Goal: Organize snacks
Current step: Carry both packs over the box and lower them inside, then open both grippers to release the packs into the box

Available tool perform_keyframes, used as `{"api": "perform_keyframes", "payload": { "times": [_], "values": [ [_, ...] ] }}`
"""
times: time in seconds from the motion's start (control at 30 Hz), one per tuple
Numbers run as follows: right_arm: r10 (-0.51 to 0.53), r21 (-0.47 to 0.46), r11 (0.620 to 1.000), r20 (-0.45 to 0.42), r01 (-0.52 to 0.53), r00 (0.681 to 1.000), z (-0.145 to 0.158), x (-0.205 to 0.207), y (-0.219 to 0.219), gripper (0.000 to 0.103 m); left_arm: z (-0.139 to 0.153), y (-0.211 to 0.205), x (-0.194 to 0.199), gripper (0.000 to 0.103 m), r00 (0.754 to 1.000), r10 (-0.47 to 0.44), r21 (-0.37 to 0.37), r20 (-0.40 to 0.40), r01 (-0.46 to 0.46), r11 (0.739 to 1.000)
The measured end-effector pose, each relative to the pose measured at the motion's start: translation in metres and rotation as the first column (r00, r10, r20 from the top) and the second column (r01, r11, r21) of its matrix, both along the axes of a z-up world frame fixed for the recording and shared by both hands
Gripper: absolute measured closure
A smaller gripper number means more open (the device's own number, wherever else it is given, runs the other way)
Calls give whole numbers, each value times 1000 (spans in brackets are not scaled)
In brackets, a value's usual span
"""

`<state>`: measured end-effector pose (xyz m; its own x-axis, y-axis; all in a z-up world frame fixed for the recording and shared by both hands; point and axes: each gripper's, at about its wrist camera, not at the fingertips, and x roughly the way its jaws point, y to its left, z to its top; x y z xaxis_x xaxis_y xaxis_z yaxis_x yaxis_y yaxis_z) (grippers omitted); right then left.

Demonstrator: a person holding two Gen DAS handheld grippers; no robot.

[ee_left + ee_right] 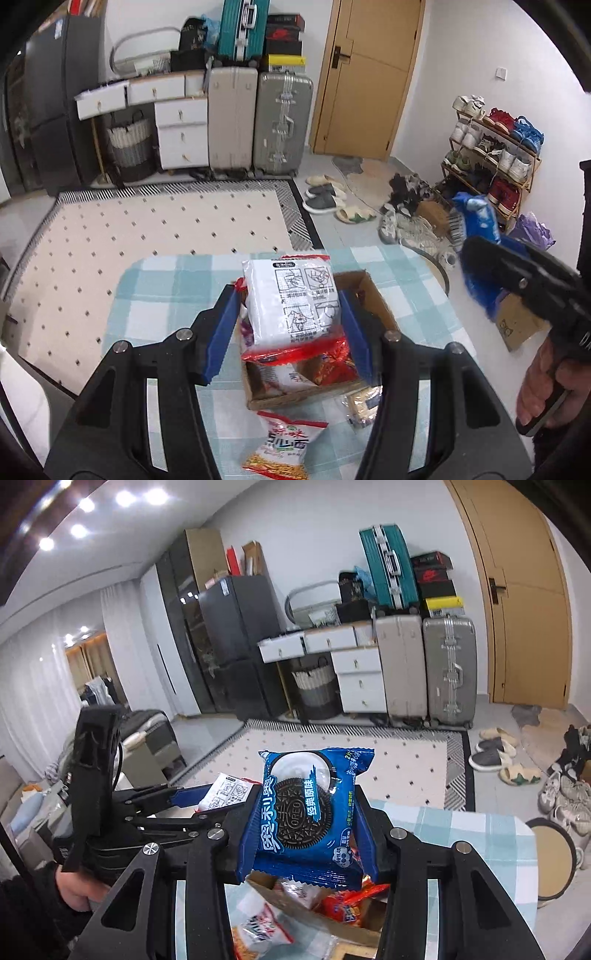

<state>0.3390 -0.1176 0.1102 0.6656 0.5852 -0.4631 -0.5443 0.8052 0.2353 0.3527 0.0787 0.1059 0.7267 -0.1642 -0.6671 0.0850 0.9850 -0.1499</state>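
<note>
My left gripper [290, 317] is shut on a white snack packet with red ends [293, 301] and holds it over an open cardboard box [373, 295] with several snack packets inside. My right gripper [306, 819] is shut on a blue Oreo packet [308, 812] above the same box [295, 904]. The left gripper and its white packet [225, 790] show at left in the right wrist view. The right gripper's body [524, 280] shows at right in the left wrist view.
The box stands on a table with a blue checked cloth [166, 291]. A red-and-white noodle snack bag [284, 446] and a clear packet [360, 406] lie on the cloth near the box. Rug, suitcases, drawers and a shoe rack [495, 155] lie beyond.
</note>
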Motion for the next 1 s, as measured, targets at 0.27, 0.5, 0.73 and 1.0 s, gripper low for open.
{"api": "perform_keyframes", "payload": {
  "times": [0.27, 0.5, 0.73, 1.0],
  "values": [
    [-11, -134, 991, -91, -2, 996, -68, 54, 16, 58, -70, -24, 47, 50, 995, -22, 66, -94, 28, 997],
    [-9, -142, 990, -200, -20, 980, -128, 87, 20, 58, -129, -36, 74, 50, 981, -38, 85, -189, 55, 995],
    [4, -160, 986, -273, -49, 962, -166, 101, 24, 58, -161, -39, 89, 49, 970, -56, 84, -236, 77, 993],
    [9, -147, 988, -272, -50, 962, -172, 103, 22, 52, -173, -33, 94, 43, 963, -55, 55, -264, 72, 996]
  ]
}}
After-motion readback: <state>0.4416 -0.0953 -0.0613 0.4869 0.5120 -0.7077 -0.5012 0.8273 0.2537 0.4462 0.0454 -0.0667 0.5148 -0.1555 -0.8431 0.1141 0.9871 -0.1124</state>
